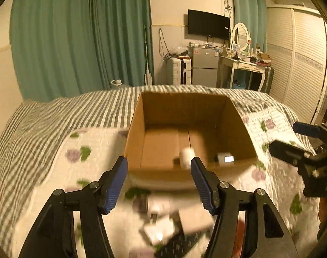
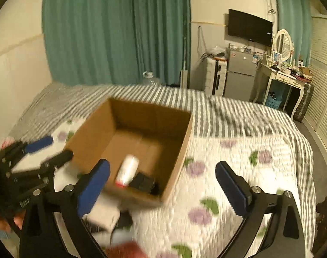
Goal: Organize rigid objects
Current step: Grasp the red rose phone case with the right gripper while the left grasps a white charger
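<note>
An open cardboard box point(image 1: 137, 129) point(image 2: 180, 150) stands on the bed. Inside it are a blurred white bottle point(image 1: 186, 157) point(image 2: 127, 169) with a red end and a small dark item point(image 1: 224, 158) point(image 2: 143, 181). My left gripper point(image 1: 159, 163) is open and empty just before the box's near wall, and it also shows at the left of the right wrist view point(image 2: 49, 148). My right gripper point(image 2: 163, 165) is wide open and empty by the box's near right corner, and it shows at the right edge of the left wrist view point(image 1: 292, 139). Several loose items lie in front of the box, among them a white cylinder point(image 1: 158, 204) and a white carton point(image 1: 193, 217) point(image 2: 103, 216).
The box sits on a floral quilt point(image 2: 228, 182) over a grey-striped sheet point(image 1: 55, 116). Green curtains point(image 1: 77, 43), a small fridge point(image 1: 204, 64), a dressing table point(image 1: 245, 66) and a louvred wardrobe point(image 1: 303, 64) stand beyond the bed. A red object point(image 2: 126, 249) lies at the bottom edge.
</note>
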A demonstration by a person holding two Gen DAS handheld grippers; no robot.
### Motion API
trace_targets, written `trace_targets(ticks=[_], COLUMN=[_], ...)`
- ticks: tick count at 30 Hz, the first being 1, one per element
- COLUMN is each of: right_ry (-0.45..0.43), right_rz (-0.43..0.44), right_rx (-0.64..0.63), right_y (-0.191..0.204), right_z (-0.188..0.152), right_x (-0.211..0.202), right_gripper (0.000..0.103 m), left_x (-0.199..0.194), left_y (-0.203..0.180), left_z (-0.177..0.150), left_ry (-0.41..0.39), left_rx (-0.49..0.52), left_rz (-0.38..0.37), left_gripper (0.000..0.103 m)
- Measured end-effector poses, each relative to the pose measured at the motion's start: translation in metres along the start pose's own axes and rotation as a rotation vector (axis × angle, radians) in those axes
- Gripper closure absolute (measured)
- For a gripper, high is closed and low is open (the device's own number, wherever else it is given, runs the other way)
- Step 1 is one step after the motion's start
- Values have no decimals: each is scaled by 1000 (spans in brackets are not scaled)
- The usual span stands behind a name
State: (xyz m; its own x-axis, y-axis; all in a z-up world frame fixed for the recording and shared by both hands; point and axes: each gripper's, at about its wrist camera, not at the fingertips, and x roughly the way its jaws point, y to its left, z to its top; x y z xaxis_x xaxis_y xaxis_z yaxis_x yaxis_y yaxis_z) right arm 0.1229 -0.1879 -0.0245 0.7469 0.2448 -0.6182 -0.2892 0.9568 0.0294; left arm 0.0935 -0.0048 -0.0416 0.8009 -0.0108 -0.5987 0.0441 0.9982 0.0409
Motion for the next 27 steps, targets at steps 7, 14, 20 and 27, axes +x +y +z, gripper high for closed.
trace_targets(ticks=[7,14,20,27], right_ry=[127,362,457,442], right_rz=[40,67,79,110], right_rx=[-91,-158,-139,-158], right_y=[34,54,51,58], right_z=[-73,-137,-147,-147], right_x=[0,44,71,66], right_gripper=[1,1,2,29], left_x=[-8,3,9,9], left_y=[7,-2,-3,-9], left_z=[-59,-91,-95,-91], left_ry=[106,198,224,230], left_rx=[-24,16,21,33], left_rz=[-14,-53,-71,-79], left_gripper=[39,39,39,39])
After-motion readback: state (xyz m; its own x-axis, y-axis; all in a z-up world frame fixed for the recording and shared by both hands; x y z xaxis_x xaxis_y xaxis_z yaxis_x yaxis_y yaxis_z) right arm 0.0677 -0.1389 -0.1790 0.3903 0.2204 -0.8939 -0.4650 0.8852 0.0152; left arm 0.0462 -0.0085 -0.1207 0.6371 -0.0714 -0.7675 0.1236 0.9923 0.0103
